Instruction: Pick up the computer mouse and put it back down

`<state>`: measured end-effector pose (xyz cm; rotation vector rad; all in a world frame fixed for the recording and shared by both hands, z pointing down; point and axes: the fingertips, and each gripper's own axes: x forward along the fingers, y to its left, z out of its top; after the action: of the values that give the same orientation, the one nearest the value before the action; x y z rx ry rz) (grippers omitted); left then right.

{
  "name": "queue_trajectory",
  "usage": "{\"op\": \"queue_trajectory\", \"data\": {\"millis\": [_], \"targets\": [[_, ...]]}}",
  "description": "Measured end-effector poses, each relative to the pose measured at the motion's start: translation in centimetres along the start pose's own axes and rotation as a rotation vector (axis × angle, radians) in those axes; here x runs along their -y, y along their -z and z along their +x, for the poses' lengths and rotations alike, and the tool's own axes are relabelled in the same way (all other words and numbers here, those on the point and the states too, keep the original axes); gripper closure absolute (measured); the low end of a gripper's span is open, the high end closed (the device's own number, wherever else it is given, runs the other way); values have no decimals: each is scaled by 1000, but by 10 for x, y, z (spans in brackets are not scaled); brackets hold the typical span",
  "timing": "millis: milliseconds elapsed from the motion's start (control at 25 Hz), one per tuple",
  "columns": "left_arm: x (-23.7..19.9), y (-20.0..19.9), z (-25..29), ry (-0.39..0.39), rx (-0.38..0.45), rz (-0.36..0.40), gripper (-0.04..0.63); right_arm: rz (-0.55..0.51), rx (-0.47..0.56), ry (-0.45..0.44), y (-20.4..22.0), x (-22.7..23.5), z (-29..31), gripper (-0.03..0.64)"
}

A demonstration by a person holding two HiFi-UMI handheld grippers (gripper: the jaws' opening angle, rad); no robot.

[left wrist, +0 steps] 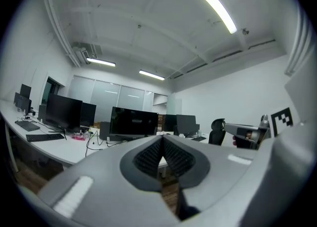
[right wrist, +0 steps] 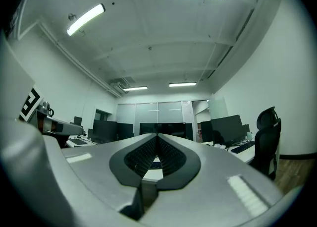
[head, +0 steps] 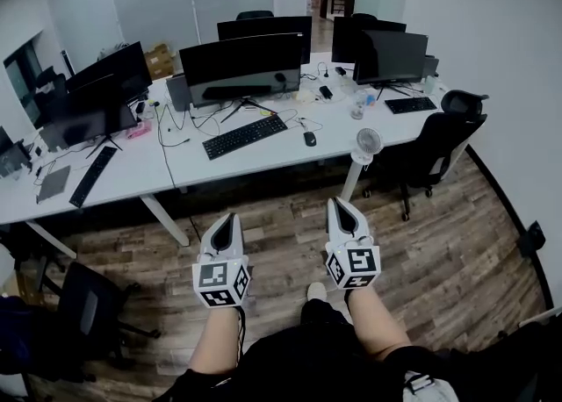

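Observation:
A small black computer mouse (head: 309,138) lies on the long white desk (head: 290,153), just right of a black keyboard (head: 245,136) and in front of a wide monitor (head: 241,65). Both grippers hang over the wooden floor, well short of the desk and side by side. My left gripper (head: 227,216) (left wrist: 162,138) is shut, with its ribbed pads meeting at the tip and nothing between them. My right gripper (head: 337,202) (right wrist: 157,136) is shut too and holds nothing. Both point level towards the desk. The mouse is too small to make out in either gripper view.
The desk carries several monitors, keyboards and cables. A small white fan (head: 368,143) stands at its front edge. A black office chair (head: 439,141) sits at the right end, and another chair (head: 88,312) is at the lower left. The person's legs show below the grippers.

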<state>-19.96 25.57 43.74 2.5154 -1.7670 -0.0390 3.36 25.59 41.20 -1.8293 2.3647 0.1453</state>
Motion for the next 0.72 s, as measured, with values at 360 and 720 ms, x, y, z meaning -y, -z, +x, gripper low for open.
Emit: {"op": "queue_trajectory", "data": {"millis": [360, 720], "targets": [[-10, 1, 43, 15, -2, 46, 545, 2, 23, 23, 11, 18, 41, 620], [-16, 15, 155, 20, -34, 27, 545, 30, 1, 26, 47, 81, 140, 620]]}}
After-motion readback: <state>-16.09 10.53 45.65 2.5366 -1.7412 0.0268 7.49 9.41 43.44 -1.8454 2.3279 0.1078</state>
